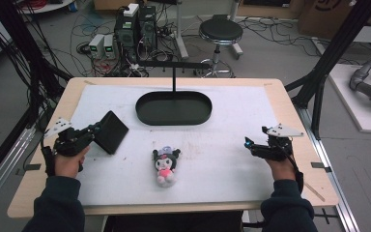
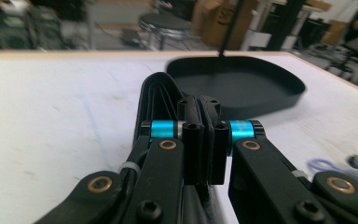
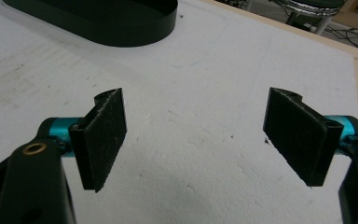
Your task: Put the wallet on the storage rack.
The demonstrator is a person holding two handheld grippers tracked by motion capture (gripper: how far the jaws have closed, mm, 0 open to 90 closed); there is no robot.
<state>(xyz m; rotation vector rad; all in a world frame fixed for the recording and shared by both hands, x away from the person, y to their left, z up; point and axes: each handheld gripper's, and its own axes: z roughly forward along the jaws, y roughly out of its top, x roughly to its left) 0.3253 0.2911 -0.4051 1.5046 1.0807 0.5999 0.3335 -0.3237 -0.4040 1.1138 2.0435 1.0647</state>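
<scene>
One black square tray [image 1: 112, 131], one black oval tray [image 1: 174, 108] and one plush toy [image 1: 165, 165] are out on the tabletop [image 1: 232, 145], with two grippers working over it. The left gripper [image 1: 94, 129] is clamped tight on the near-left edge of the square tray, which sits at the left of the tabletop, tipped up on a slant with its flat face turned to the right and its held edge running near to far. Over on the right, the right gripper [image 1: 248, 143] hovers with jaws spread wide, holding nothing.

The shallow black oval tray [image 1: 174, 108] lies at the back middle of the white foam mat [image 1: 222, 159]. The small black-haired plush doll [image 1: 166, 166] lies before it. The flat black square lid [image 1: 110, 131], in the left gripper [image 1: 95, 129], is left of the doll.
</scene>
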